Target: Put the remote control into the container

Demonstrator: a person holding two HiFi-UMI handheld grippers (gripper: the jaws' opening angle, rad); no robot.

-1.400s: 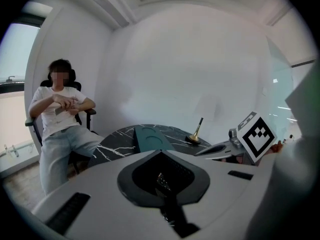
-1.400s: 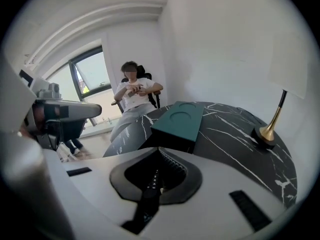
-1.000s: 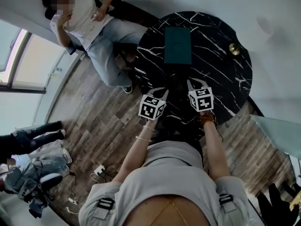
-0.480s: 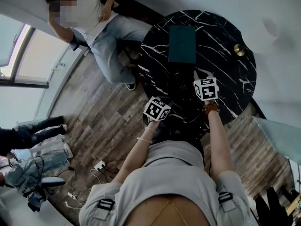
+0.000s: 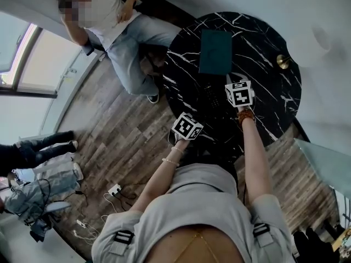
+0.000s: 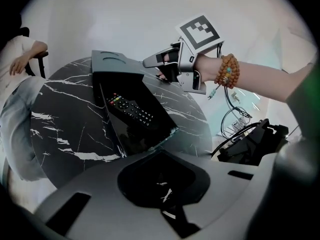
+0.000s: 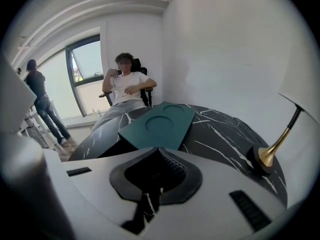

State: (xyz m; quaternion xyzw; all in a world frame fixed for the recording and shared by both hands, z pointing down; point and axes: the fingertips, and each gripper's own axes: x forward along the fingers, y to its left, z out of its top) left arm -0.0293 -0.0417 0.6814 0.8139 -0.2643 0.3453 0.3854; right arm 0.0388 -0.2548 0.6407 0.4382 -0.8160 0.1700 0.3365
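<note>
The remote control (image 6: 131, 109) lay on the tabletop (image 6: 60, 134) beside the container (image 5: 215, 51), seemingly not yet in; left tool (image 6: 160, 156) and right tool (image 7: 157, 151) were clenched, empty.

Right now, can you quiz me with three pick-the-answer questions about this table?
1. Where is the remote control?
A. on the floor
B. on the round table
C. on a chair

2. What colour is the flat tray?
A. dark green
B. red
C. yellow

3. The right gripper holds:
A. the remote control
B. a cup
C. nothing

Answers: B, the left gripper view shows it up on the black marble table; A, the head view shows green; C, nothing sits between its fingers.
</note>
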